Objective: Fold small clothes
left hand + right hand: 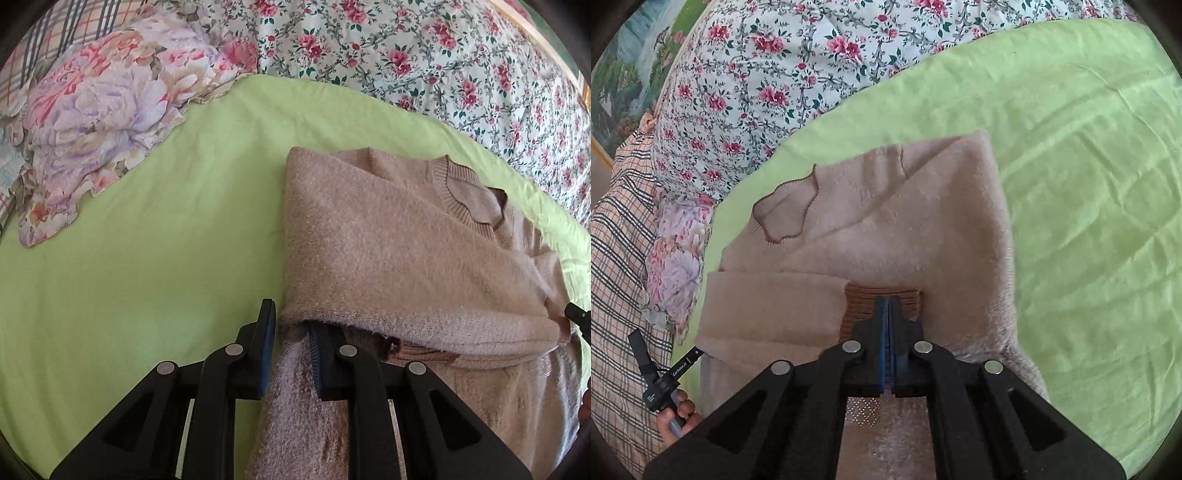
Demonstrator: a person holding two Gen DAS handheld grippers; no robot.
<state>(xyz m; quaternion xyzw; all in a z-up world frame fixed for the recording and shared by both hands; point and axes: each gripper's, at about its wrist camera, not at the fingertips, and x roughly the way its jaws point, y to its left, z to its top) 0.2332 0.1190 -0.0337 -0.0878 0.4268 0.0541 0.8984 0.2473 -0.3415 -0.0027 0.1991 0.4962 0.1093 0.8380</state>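
A beige fuzzy sweater (399, 243) lies on the green sheet (147, 229), both sleeves folded across its chest, collar toward the far side. It also shows in the right wrist view (908, 221). My left gripper (291, 325) is open at the sweater's left edge; its right finger is tucked under the folded sleeve and its left finger stands on the sheet side. My right gripper (888, 306) is shut on the brown ribbed cuff (860, 299) of the other sleeve, resting on the sweater's front. The left gripper and the hand on it (670, 398) show at lower left.
A floral duvet (424, 59) is heaped along the far side. A purple-flowered pillow (103, 118) and a plaid blanket (617, 258) lie at the sheet's edge. Bare green sheet (1089, 221) stretches to the right of the sweater.
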